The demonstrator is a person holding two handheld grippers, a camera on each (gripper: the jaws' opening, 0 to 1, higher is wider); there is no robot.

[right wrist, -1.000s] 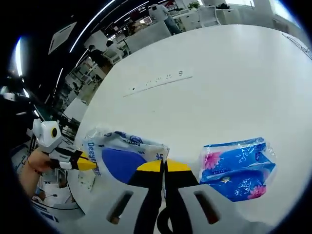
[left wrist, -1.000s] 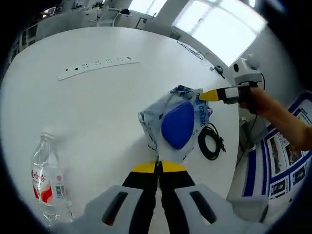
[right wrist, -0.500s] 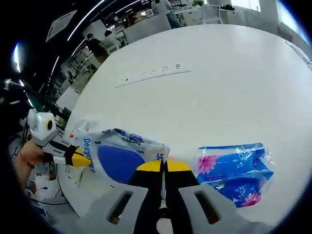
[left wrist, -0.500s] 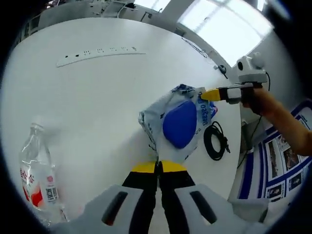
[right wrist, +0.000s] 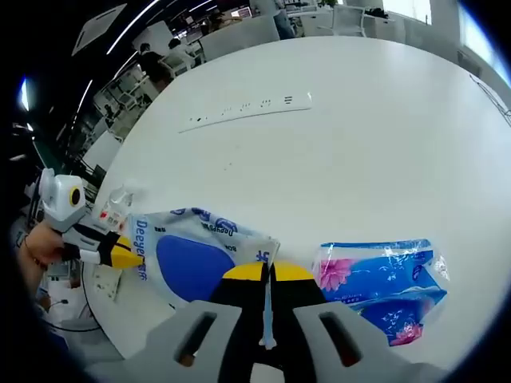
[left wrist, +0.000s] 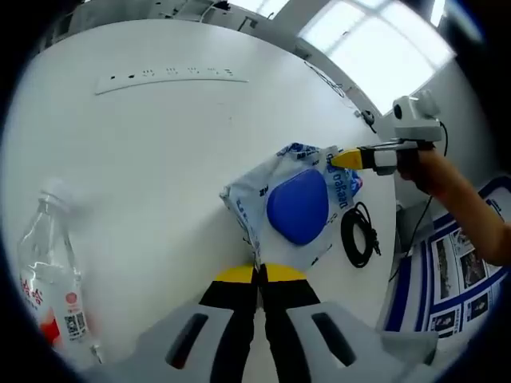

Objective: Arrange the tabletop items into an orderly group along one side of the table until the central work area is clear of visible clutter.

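Note:
A white and blue wet-wipe pack [left wrist: 299,203] with a blue oval lid is held between both grippers. My left gripper [left wrist: 259,274] is shut on its near edge. My right gripper [left wrist: 345,158], held by a hand [left wrist: 435,171], pinches the far corner. In the right gripper view the same pack [right wrist: 196,257] stretches from my right gripper [right wrist: 267,273], shut on its corner, to the left gripper [right wrist: 124,254]. A blue tissue pack [right wrist: 383,279] with pink flowers lies on the white table [right wrist: 359,152] to the right. A clear water bottle [left wrist: 48,271] with a red label stands at the left.
A white power strip [left wrist: 168,77] lies across the far part of the table, and it appears again [right wrist: 247,110] in the right gripper view. A coiled black cable [left wrist: 359,235] lies near the table edge beside the wipe pack. Office desks and people stand beyond the table.
Both grippers keep their hold on the wipe pack. The views have shifted a little with the hands; in the left gripper view the bottle now sits lower and further left.

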